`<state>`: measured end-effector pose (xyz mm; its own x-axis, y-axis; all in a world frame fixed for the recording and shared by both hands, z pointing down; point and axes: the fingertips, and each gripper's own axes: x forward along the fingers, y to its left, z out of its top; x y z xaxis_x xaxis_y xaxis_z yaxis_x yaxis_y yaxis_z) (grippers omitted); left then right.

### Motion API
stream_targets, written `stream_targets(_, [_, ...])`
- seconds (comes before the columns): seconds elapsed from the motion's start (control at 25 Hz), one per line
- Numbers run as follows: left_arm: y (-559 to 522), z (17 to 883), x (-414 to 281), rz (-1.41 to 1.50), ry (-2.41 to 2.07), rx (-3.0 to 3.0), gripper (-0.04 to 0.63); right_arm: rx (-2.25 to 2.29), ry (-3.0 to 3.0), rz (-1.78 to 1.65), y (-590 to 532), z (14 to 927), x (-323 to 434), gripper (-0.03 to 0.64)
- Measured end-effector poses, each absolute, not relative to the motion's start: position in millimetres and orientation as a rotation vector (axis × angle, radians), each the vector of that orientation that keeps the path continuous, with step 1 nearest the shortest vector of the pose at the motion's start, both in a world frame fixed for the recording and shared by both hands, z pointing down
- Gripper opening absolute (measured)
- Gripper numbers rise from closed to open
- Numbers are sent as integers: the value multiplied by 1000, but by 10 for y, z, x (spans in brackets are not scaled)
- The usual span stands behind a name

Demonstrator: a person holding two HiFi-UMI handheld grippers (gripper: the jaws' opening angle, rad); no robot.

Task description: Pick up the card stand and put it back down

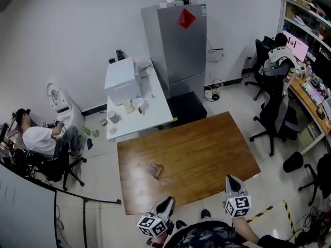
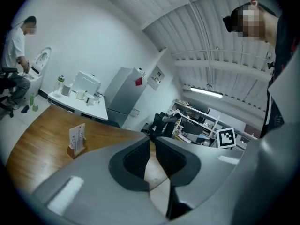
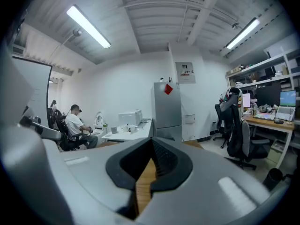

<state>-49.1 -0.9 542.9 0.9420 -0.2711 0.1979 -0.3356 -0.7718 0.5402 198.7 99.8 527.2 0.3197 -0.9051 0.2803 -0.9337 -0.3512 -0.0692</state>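
Hovering left gripper (image 1: pixel 166 203): lower middle of the head view, its tips at the near edge of the wooden table (image 1: pixel 201 149). In its own view, the left gripper (image 2: pixel 152 139) has its jaws only a narrow slit apart, with nothing between them.
Right gripper (image 1: pixel 231 180): lower right of centre in the head view, also at the table's near edge. In its own view (image 3: pixel 152 142) the jaws are pressed together at the tips and empty.
Card stand (image 1: pixel 154 169): on the tabletop, lower left of centre in the head view, just above the left gripper in the frame and apart from both grippers. In the left gripper view (image 2: pixel 77 139) it sits at middle left, a white card upright in a small wooden base.
White table (image 1: pixel 155 110): upper left of centre in the head view, past the wooden table's far left corner, carrying a white box (image 1: pixel 121 79) and some small cups.
Fridge (image 1: pixel 181 45): top centre, grey, just right of the white table.
Seated person (image 1: pixel 39 138): far left edge.
Second person (image 1: pixel 279 61): upper right, at a desk, with an office chair (image 1: pixel 276 120) below.
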Motion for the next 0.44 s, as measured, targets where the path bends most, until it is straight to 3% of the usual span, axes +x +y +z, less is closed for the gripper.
stream_targets(0.44, [91, 5084, -193, 104, -326, 2620, 32, 2436, -1789, 358, 811, 5142, 1941, 3])
